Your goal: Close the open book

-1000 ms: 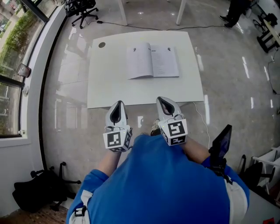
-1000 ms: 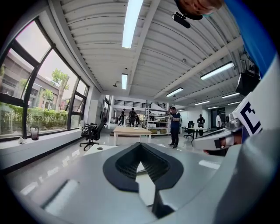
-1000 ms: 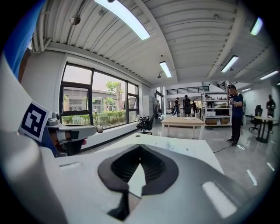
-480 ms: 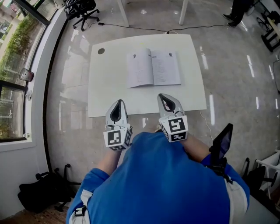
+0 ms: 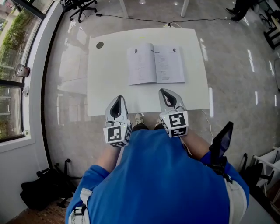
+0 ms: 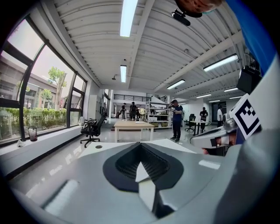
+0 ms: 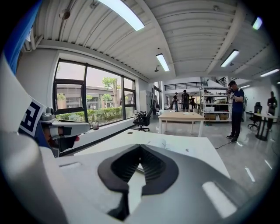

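An open book (image 5: 155, 64) lies flat, pages up, on the far middle of a white table (image 5: 105, 87). Both grippers hover side by side at the table's near edge, well short of the book. My left gripper (image 5: 118, 99) is shut and empty, its tip over the table's front left part. My right gripper (image 5: 166, 92) is shut and empty too, its tip just short of the book's near edge. In the right gripper view the book (image 7: 162, 142) shows low on the tabletop (image 7: 192, 148) beyond the shut right gripper (image 7: 140, 148). The left gripper view shows the shut left gripper (image 6: 141, 146) with no book in sight.
A round dark grommet (image 5: 99, 45) sits at the table's far left corner. A black office chair (image 5: 81, 6) and a floor cable (image 5: 144, 19) lie beyond the table. Windows run along the left. A black bag (image 5: 39, 192) lies behind me. People stand far off by a wooden table (image 6: 133, 124).
Both grippers have moved forward together, from short of the table to over its near edge. Both stayed shut. The book has not moved on the table.
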Demonstrator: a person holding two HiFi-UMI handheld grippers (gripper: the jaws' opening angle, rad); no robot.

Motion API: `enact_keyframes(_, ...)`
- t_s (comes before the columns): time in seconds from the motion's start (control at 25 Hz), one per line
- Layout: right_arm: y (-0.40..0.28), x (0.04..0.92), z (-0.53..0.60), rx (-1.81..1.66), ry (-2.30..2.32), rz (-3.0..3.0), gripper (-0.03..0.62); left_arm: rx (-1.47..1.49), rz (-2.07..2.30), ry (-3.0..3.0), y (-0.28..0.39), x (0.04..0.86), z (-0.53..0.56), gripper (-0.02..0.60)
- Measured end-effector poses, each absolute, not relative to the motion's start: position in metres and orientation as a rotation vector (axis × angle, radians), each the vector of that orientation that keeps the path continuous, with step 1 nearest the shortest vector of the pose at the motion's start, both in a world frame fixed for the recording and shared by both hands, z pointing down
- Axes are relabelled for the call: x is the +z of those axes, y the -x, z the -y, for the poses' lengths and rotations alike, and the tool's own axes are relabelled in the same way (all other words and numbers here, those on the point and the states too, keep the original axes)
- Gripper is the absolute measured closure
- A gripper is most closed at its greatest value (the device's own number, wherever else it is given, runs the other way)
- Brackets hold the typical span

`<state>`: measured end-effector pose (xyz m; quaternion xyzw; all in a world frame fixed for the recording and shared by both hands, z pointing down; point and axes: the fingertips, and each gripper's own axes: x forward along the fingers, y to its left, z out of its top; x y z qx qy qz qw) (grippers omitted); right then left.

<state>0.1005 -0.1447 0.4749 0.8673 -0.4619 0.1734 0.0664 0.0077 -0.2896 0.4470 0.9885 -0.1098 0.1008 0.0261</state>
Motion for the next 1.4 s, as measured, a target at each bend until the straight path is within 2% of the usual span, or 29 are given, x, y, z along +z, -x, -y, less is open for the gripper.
enact_keyframes(1.08, -0.118, 0.600, 0.243, 0.692, -2.208, 1.286, 0.591, 0.662, 0.170, -2.937, -0.042, 0.568, 0.364, 0.575)
enact_keyframes(1.28, -0.114, 0.619, 0.257, 0.572, -2.052, 1.245, 0.588, 0.698, 0.173, -2.914, -0.041, 0.585, 0.373, 0.575)
enact_keyframes(1.36, -0.112, 0.626, 0.264, 0.524, -1.979, 1.254, 0.476, 0.705, 0.176, -2.906, -0.041, 0.589, 0.377, 0.575)
enact_keyframes(1.4, -0.111, 0.629, 0.267, 0.502, -1.943, 1.252, 0.451, 0.708, 0.179, -2.902, -0.041, 0.591, 0.379, 0.575)
